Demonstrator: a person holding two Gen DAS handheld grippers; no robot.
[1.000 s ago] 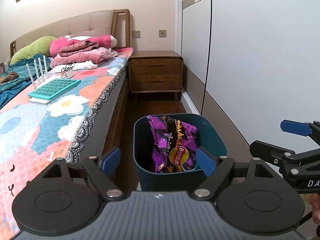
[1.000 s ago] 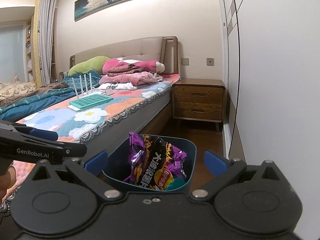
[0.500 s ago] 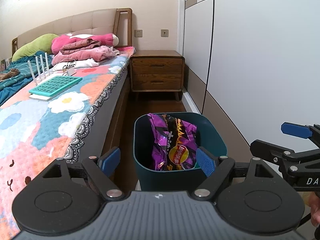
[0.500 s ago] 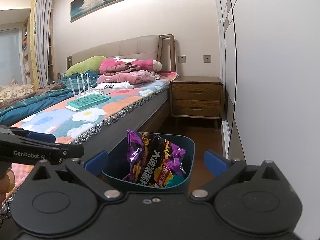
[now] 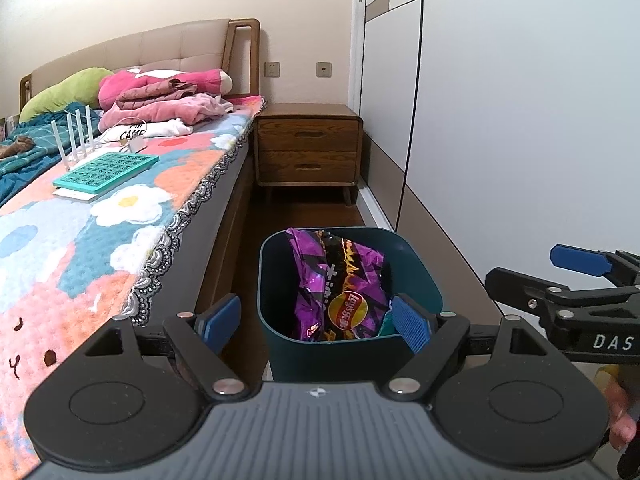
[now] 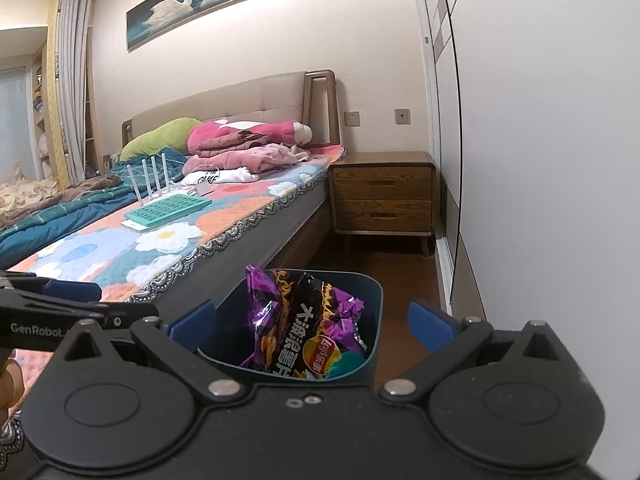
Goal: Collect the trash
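Between both empty, spread tongs (image 5: 316, 322) (image 6: 312, 326): chip bag (image 5: 340, 284) overtops bin (image 5: 424, 280) toward 12 o'clock; could tip out.

Bed (image 5: 132, 208) covered by floral blanket, teal tray (image 5: 106, 167) laid on top; pink clothes (image 5: 168, 100) piled near headboard; wooden nightstand (image 5: 308, 148) placed beside.

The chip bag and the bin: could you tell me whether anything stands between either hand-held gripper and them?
Nothing visible does. The chip bag already sits in the bin, and both the left hand-held gripper and right hand-held gripper are open with clear air ahead.
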